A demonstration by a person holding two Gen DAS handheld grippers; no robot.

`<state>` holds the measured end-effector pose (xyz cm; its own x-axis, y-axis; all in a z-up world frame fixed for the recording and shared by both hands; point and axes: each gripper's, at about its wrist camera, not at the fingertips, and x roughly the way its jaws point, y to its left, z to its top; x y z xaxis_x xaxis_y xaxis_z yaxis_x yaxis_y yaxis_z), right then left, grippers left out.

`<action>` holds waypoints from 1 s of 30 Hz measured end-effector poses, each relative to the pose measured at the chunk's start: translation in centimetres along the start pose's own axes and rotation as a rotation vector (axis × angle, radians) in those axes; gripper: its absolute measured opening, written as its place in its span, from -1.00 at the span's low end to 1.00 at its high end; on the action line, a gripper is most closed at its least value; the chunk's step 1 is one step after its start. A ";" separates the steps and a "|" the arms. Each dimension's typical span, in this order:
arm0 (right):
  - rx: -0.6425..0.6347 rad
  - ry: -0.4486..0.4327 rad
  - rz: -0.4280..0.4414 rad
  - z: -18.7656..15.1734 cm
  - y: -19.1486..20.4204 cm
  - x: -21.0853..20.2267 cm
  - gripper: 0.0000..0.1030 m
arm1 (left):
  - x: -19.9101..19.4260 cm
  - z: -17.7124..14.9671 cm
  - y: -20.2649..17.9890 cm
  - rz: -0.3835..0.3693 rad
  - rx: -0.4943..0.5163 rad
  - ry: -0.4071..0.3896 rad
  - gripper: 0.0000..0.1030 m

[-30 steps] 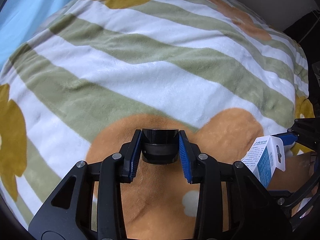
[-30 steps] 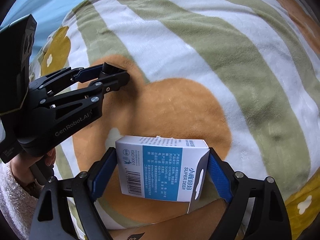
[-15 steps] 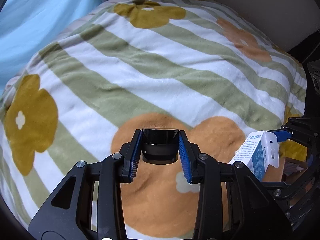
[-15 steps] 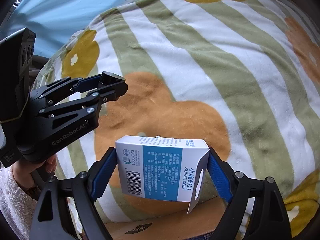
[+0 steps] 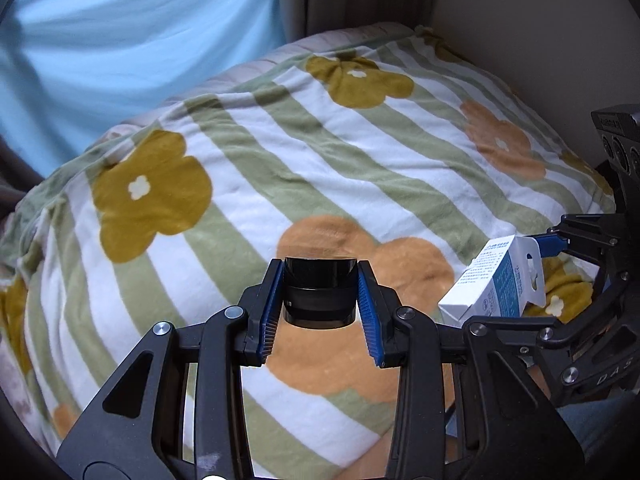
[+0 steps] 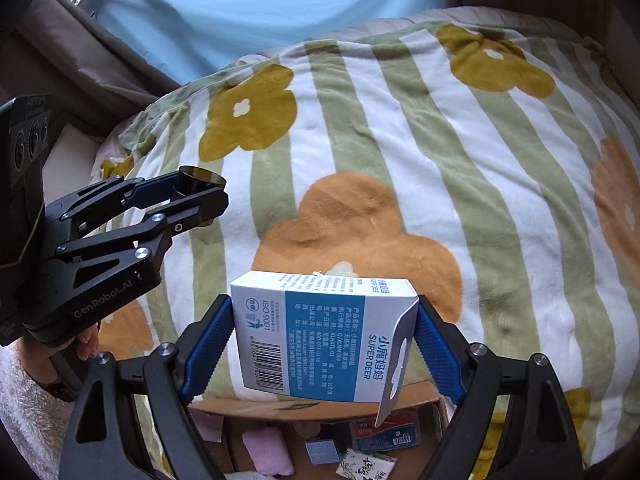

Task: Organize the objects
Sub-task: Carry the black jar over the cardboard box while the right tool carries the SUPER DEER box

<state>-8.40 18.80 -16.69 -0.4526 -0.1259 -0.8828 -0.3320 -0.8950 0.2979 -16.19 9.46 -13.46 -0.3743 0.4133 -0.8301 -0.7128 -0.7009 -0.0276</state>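
Both loads were up, carried above the bed's near edge: left gripper [image 5: 319, 294] jaws clamped on the black jar [image 5: 319, 292], right gripper [image 6: 324, 344] jaws gripping the white-and-blue box [image 6: 320, 334]. Next, likely lowering them into the cardboard box [image 6: 320, 440] below, which needs careful aim.

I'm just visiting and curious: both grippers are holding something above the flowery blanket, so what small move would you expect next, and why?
Probably the right gripper lowers its white-and-blue box toward the open cardboard box just below it, which already holds small items. The left gripper, shut on a black jar, looks set to wait.
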 end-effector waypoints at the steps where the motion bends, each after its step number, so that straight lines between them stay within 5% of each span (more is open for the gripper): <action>1: -0.020 -0.001 0.002 -0.3 0.3 -0.7 0.64 | -1.1 -0.6 -0.2 0.014 -0.016 -0.005 -0.37; 15: -0.222 0.078 0.007 -7.6 0.9 -5.8 0.64 | -11.1 -12.2 -7.5 0.134 -0.304 -0.019 -0.37; 30: -0.259 0.184 -0.007 -14.8 -1.6 -1.0 0.64 | -4.6 -23.9 -11.9 0.130 -0.503 0.108 -0.37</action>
<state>4.81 14.00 -21.66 -0.2857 -0.1740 -0.9424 -0.1020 -0.9723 0.2105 8.19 2.01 -22.56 -0.3582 0.2605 -0.8966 -0.2818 -0.9457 -0.1622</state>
